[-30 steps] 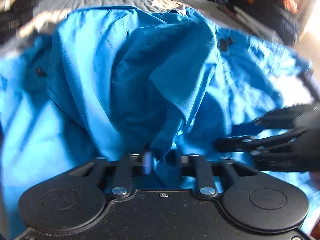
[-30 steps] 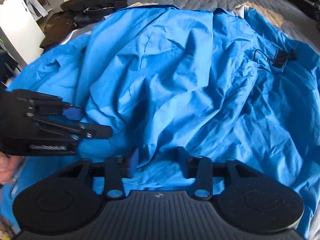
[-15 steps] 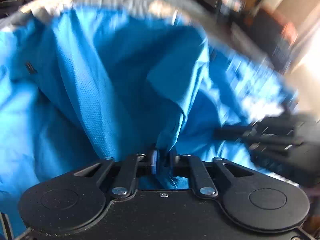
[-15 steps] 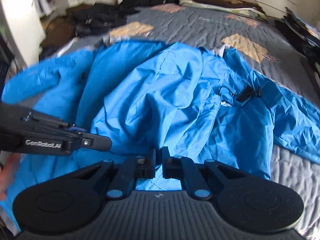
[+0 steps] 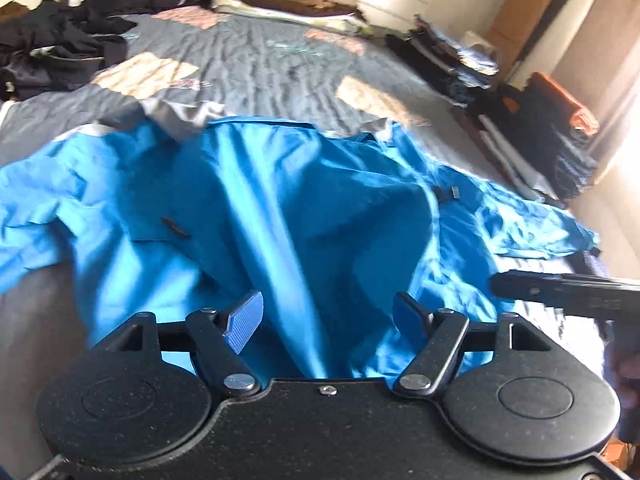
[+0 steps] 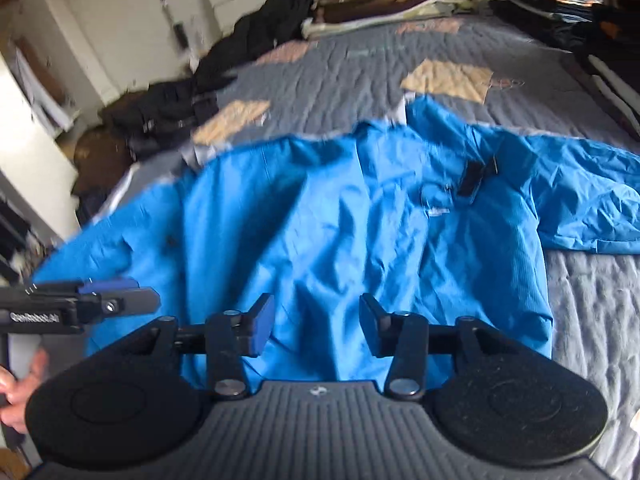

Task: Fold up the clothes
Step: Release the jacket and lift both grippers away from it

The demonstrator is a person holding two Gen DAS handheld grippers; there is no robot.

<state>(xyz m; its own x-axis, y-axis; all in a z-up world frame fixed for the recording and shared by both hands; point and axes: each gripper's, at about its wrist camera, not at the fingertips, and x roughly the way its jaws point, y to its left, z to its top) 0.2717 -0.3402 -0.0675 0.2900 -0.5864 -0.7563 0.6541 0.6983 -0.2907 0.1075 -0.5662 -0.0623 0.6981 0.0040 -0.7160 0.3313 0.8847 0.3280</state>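
A bright blue jacket lies spread and creased on a grey quilted bed; it also shows in the right wrist view, one sleeve reaching right. My left gripper is open above the jacket's near hem, a ridge of fabric running up between its blue pads without being pinched. My right gripper is open over the near hem too, holding nothing. Each gripper shows at the edge of the other's view: the right one and the left one.
Dark clothes are heaped at the bed's far left. Folded piles line the headboard and the right side. A white cupboard stands left of the bed. Grey quilt shows to the right of the jacket.
Both grippers were shut on the jacket's hem half a second ago and have now opened, letting the fabric drop flat. Both have pulled back and up from it.
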